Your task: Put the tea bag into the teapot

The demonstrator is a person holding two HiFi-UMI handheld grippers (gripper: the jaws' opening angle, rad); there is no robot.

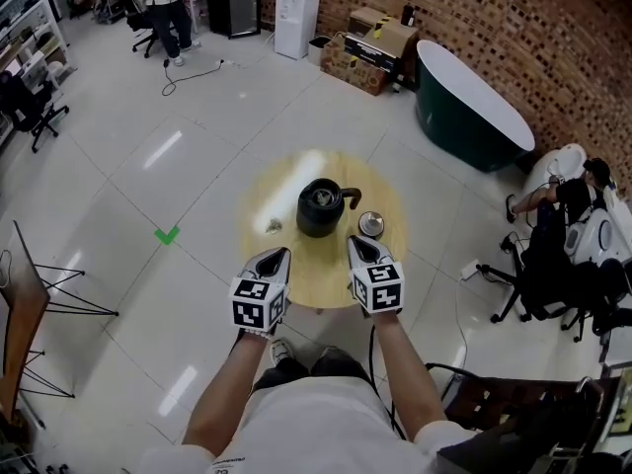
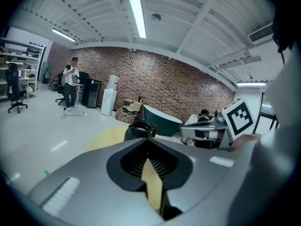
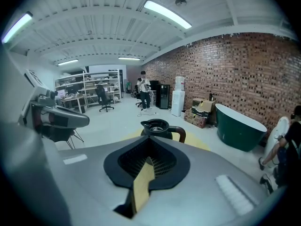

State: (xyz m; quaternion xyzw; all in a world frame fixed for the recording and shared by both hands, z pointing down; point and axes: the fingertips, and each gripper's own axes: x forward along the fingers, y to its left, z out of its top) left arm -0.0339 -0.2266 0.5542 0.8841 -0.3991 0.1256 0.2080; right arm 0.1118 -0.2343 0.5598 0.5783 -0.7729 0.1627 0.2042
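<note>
The teapot stands in the middle of the round yellow table with its mouth uncovered. What looks like its lid lies just to the right of the teapot, and the tea bag, a small pale scrap, lies near the teapot's left side. The left gripper and right gripper both hover on the person's side of the teapot, each with its jaws pressed together and nothing between them. The likeliest trouble is the pick. The bag is small, soft and low on the table, so jaws that open too little or come in flat could shove it away from the teapot instead of pinching it. A shallow pinch could also let it slip on the way over. At the mouth, a release off centre could leave it draped on the rim or dropped beside the teapot. The right gripper, near the lid, could nudge it towards the table edge.
</note>
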